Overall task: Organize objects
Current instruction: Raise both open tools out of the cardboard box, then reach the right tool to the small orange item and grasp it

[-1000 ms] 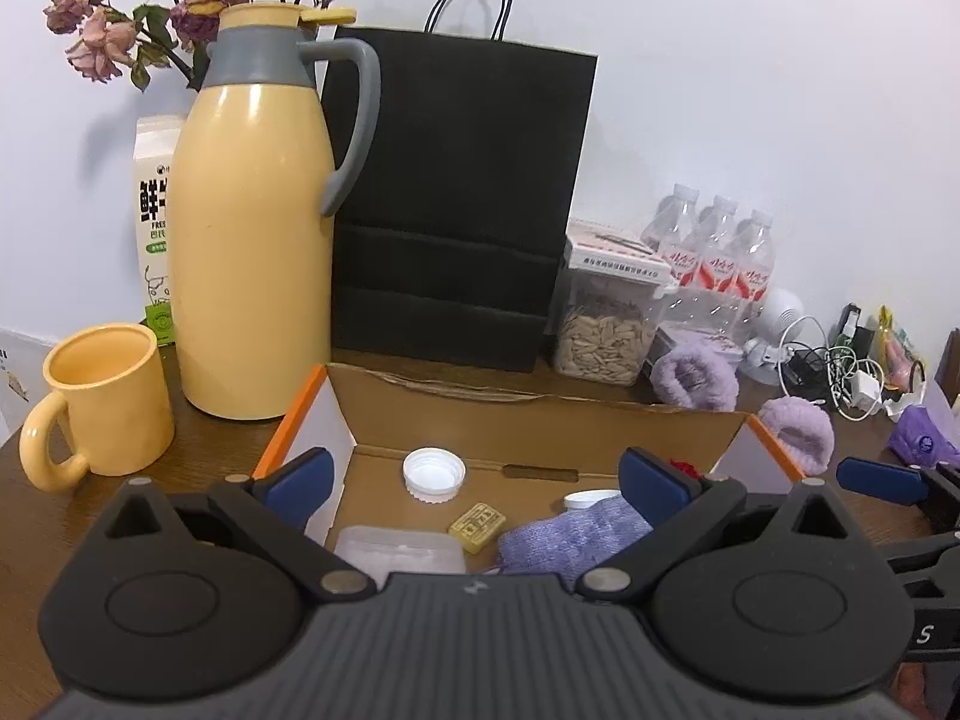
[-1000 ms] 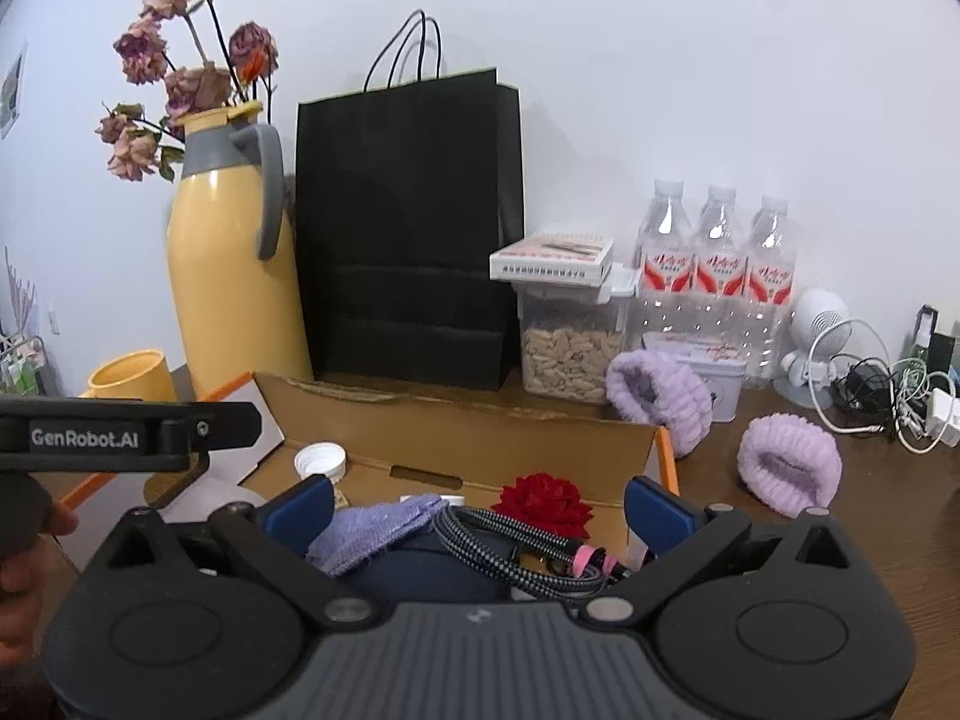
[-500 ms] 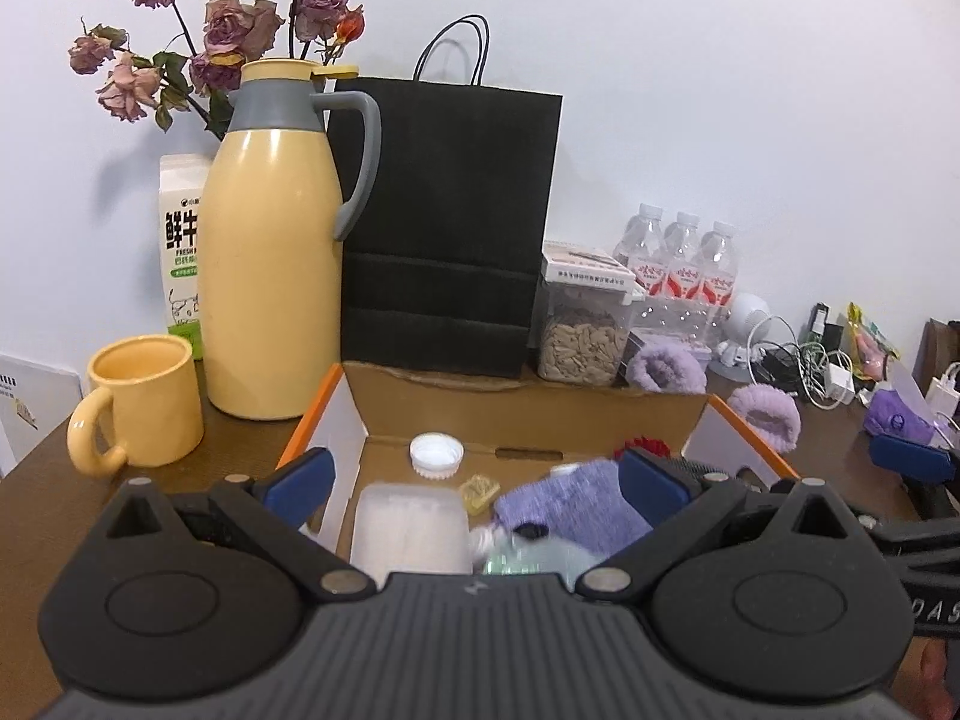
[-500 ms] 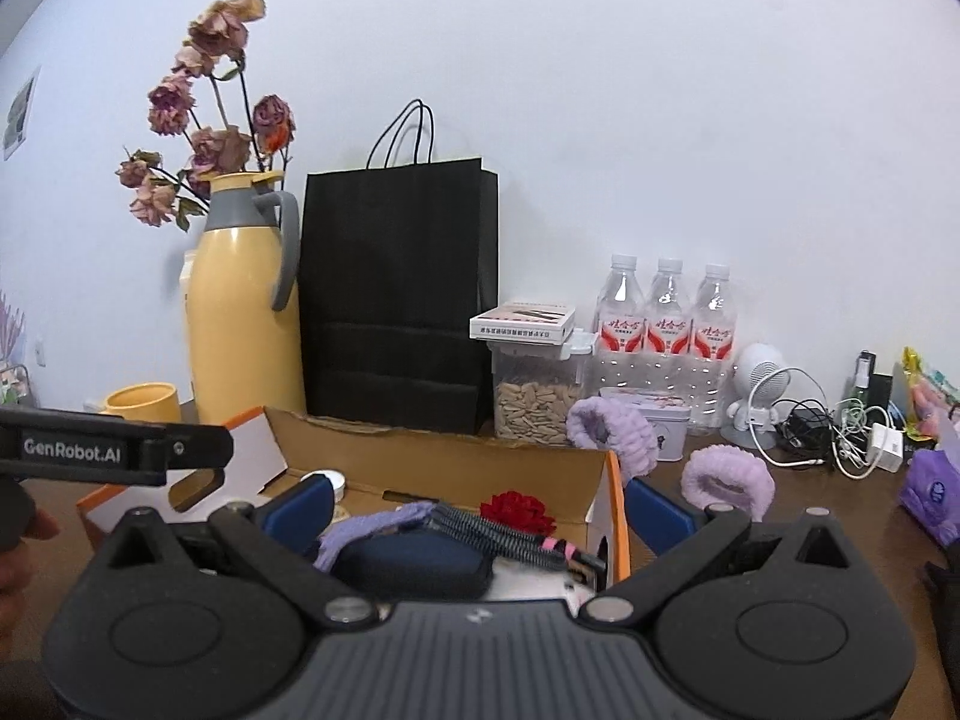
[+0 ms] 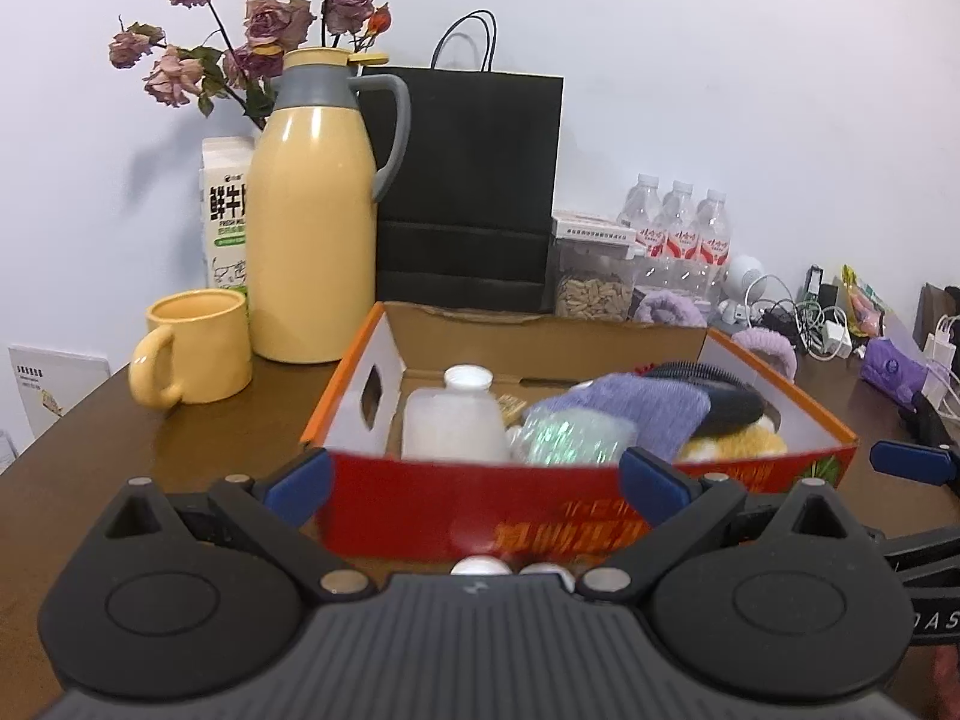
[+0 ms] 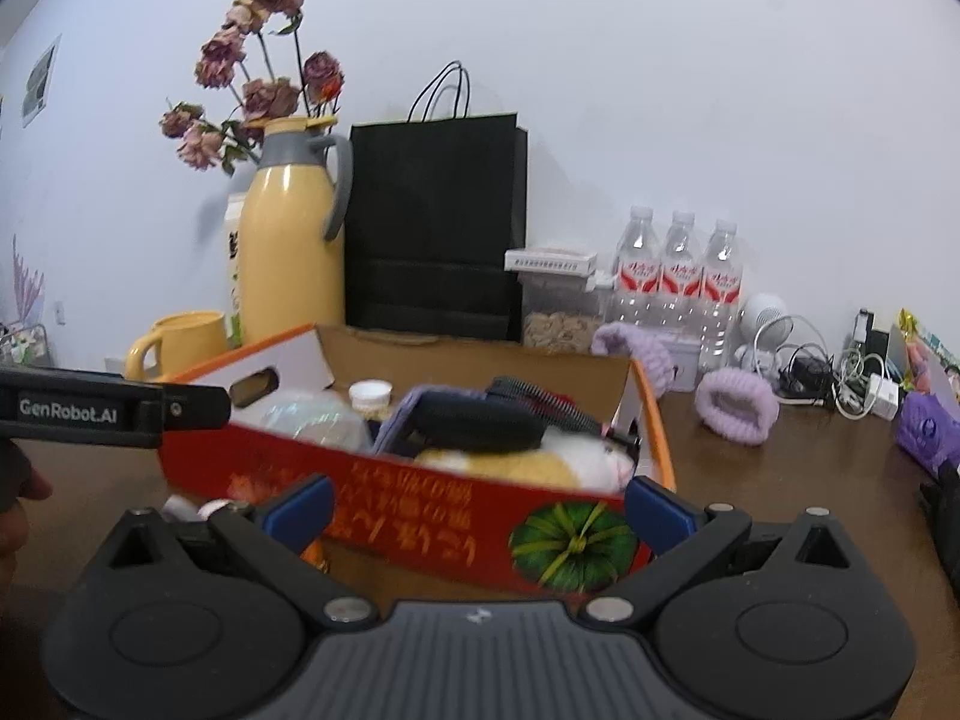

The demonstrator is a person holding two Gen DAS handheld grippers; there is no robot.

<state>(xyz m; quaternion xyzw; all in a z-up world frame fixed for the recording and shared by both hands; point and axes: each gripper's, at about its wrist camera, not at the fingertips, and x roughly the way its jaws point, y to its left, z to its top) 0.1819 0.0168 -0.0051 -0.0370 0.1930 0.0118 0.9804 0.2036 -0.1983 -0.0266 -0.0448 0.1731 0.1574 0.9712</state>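
Note:
A red and orange cardboard box (image 5: 576, 498) stands on the brown table, also in the right wrist view (image 6: 420, 516). It holds a clear plastic container (image 5: 450, 426), a white cap (image 5: 467, 377), a purple cloth (image 5: 642, 408), a shiny green wad (image 5: 570, 438), a black pouch (image 6: 480, 420) and a yellow-white plush (image 6: 528, 462). My left gripper (image 5: 474, 483) is open and empty, just in front of the box's near wall. My right gripper (image 6: 477, 507) is open and empty, facing the box's front right corner.
Behind the box stand a yellow thermos (image 5: 312, 210), a yellow mug (image 5: 192, 348), a milk carton (image 5: 225, 216), a black paper bag (image 5: 468, 186), a seed jar (image 5: 594, 282) and water bottles (image 5: 678, 240). Purple headbands (image 6: 738, 405), cables and chargers (image 6: 840, 372) lie at the right.
Both grippers have pulled back and away from over the box; its red front wall now shows in both views. Both stay open and empty.

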